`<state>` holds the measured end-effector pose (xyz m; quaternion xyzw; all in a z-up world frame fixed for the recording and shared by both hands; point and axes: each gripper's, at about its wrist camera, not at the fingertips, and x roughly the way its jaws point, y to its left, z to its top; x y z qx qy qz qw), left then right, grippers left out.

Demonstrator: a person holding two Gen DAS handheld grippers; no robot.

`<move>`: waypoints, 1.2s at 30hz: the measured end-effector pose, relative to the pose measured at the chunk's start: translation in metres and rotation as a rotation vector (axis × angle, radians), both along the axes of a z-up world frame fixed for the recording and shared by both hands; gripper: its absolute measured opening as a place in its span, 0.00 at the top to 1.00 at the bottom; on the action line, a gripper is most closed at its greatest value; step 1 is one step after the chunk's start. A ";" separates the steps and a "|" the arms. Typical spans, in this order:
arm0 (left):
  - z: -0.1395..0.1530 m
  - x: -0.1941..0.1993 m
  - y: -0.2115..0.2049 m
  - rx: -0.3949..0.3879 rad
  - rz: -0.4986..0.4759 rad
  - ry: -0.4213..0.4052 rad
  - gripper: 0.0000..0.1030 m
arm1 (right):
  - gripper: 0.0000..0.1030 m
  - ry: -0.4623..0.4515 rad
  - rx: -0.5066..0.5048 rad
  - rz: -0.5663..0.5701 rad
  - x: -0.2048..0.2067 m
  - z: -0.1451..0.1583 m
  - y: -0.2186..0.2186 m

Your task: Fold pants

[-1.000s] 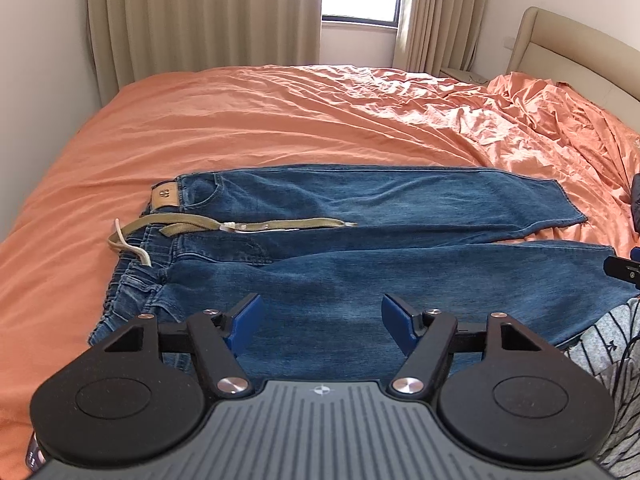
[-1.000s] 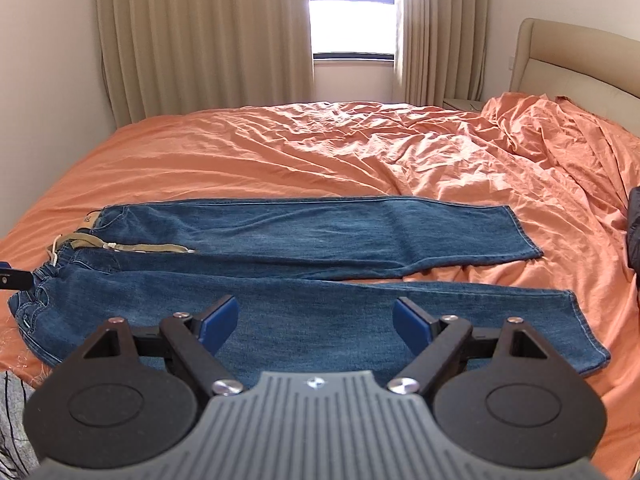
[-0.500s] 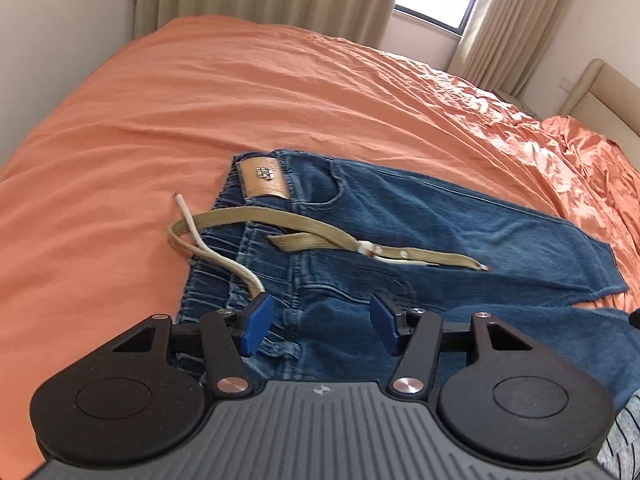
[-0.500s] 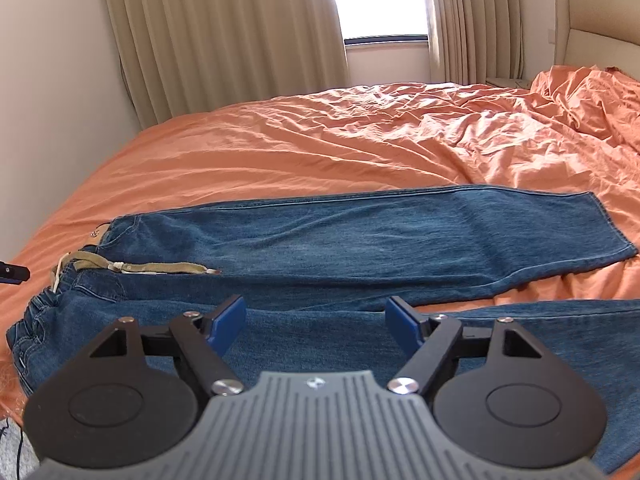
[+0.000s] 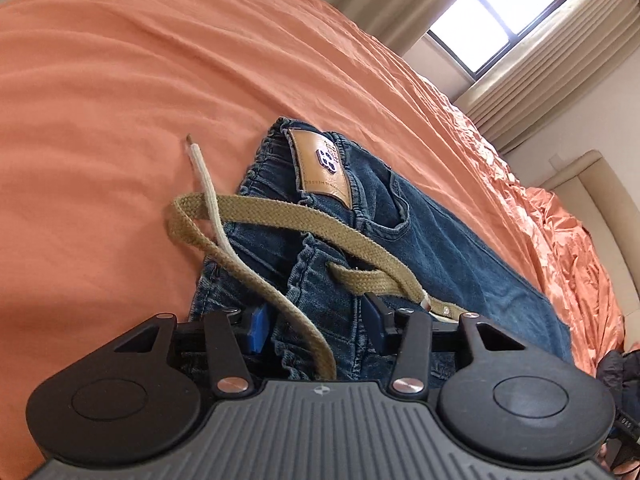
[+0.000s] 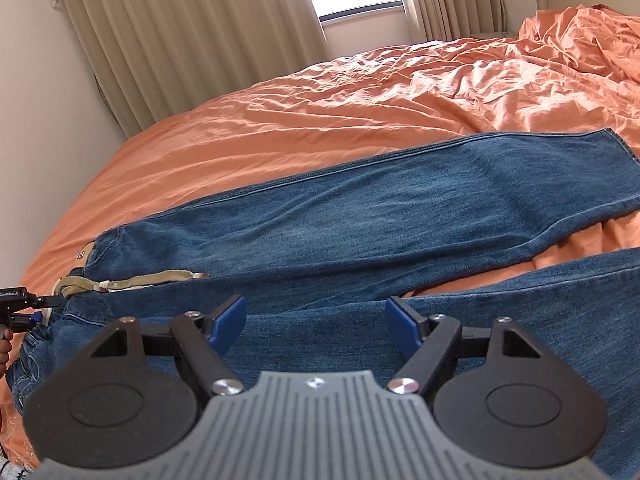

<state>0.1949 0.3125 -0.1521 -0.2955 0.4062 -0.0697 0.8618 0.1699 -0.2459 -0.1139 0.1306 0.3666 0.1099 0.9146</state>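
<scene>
Blue denim pants (image 5: 420, 236) with tan leather waistband patch (image 5: 322, 170), lettering unreadable, flat on orange-sheeted bed (image 5: 100, 100), left gripper (image 5: 316, 330) fingers closing around waistband, right gripper (image 6: 316, 326) fingers wide over near leg, holding nothing

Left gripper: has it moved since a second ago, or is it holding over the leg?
Yes. The left gripper has swung from mid-leg toward the jeans waistband and dropped closer; the leather patch now looms large. Its jaws are closing around the bunched waistband and cord.

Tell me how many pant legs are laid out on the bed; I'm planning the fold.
2. The far leg lies flat across the orange bed; the near leg runs just in front of it, partly hidden under the right gripper.
</scene>
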 end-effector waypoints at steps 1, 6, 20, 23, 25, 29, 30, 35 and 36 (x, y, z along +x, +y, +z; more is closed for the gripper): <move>0.003 -0.001 -0.003 0.015 0.008 -0.013 0.56 | 0.29 0.001 -0.004 0.001 0.000 0.000 0.001; 0.042 -0.020 -0.031 0.161 -0.004 -0.153 0.97 | 0.29 0.004 -0.013 -0.006 -0.001 0.000 0.002; 0.011 0.000 -0.052 0.522 0.069 0.081 0.97 | 0.29 -0.014 0.005 -0.064 -0.012 0.004 -0.010; 0.007 0.001 -0.063 0.584 0.054 0.108 0.95 | 0.29 -0.003 0.006 -0.088 -0.013 0.004 -0.012; 0.017 -0.001 -0.065 0.596 0.071 0.114 0.86 | 0.29 0.009 -0.008 -0.093 -0.012 0.005 -0.011; 0.052 -0.025 -0.072 0.613 0.046 0.075 0.78 | 0.29 -0.011 -0.016 -0.084 -0.021 0.012 -0.014; 0.059 -0.034 -0.075 0.617 0.027 0.061 0.77 | 0.28 -0.018 -0.014 -0.084 -0.024 0.013 -0.015; 0.061 -0.067 -0.089 0.647 -0.077 0.140 0.77 | 0.28 -0.039 0.007 -0.089 -0.036 0.022 -0.024; 0.054 -0.071 -0.090 0.671 -0.083 0.179 0.79 | 0.28 -0.042 0.006 -0.088 -0.037 0.024 -0.024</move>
